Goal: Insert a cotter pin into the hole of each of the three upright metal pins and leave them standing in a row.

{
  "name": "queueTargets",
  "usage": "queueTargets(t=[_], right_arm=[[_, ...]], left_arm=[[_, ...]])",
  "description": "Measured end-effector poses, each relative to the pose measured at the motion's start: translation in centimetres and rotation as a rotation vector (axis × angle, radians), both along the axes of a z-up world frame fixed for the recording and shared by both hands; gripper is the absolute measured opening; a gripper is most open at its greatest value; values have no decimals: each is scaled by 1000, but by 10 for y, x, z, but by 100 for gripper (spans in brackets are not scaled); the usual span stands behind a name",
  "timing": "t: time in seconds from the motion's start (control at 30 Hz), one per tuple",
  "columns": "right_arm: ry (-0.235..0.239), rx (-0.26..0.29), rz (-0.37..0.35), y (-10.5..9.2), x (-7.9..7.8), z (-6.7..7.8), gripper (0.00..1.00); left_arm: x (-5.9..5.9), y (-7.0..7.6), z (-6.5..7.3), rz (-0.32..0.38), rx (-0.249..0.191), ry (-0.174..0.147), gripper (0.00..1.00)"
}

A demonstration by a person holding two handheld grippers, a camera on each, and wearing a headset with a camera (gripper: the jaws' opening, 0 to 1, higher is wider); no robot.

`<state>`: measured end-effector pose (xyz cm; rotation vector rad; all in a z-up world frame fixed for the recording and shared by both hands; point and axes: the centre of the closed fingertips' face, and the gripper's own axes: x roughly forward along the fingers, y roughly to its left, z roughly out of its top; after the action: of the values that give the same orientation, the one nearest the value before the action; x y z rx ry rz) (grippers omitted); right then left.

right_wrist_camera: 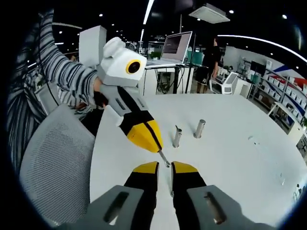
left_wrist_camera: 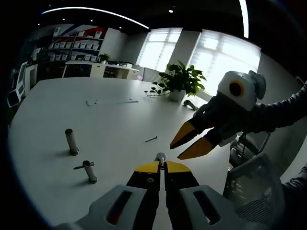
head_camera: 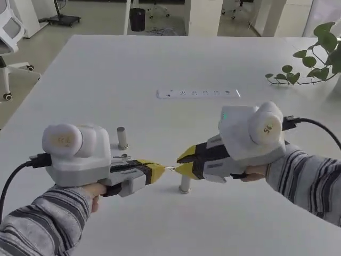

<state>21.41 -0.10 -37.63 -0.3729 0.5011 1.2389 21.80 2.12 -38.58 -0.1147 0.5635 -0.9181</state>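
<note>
Left tongs (head_camera: 162, 169) clench a cotter pin (right_wrist_camera: 164, 158), right tongs (head_camera: 179, 163) parted, wide table (head_camera: 160, 58) around.

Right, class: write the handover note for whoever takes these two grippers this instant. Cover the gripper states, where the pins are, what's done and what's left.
Left gripper: fingers shut on the held cotter pin, which points toward the right gripper.
Right gripper: fingers open, near that pin, not gripping it.
Fitted metal pin: upright, with a cotter pin through its hole.
Bare metal pin: upright beside it, with nothing in it.
Third metal pin: upright below the gripper tips.
Loose cotter pin: lying on the table.
Done: one pin. Left: two pins, then check the row.
</note>
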Motion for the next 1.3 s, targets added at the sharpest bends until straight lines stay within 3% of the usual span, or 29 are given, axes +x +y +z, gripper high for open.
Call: queueTargets(t=[0.13,0.2,0.23,0.27,0.43,0.5,0.67,0.9,1.3], right_arm=[[125,71,-1,1,-8,0,7],[135,84,0,0,-8,-1,7],[182,105,-11,0,-11,-3,8],[178,108,-11,0,-10,-4,8],[260,148,1,-2,-19,-9,9],[267,154,12,-2,-21,-10,10],[302,156,48,-1,-32,-12,13],[366,153,103,3,-55,-17,15],[378,154,124,7,-61,-19,11]], left_arm=[[-8,4,-3,-52,44,-37,0],[-11,5,-3,-76,62,-54,0],[-12,5,-3,-82,65,-58,0],[-14,6,-4,-97,75,-66,0],[-25,5,-4,-174,96,-102,0],[-31,4,-5,-216,115,-114,0],[-43,2,-7,-265,127,-109,0],[-55,-2,-3,-318,100,-107,0],[-62,-7,4,-352,59,-110,0]])
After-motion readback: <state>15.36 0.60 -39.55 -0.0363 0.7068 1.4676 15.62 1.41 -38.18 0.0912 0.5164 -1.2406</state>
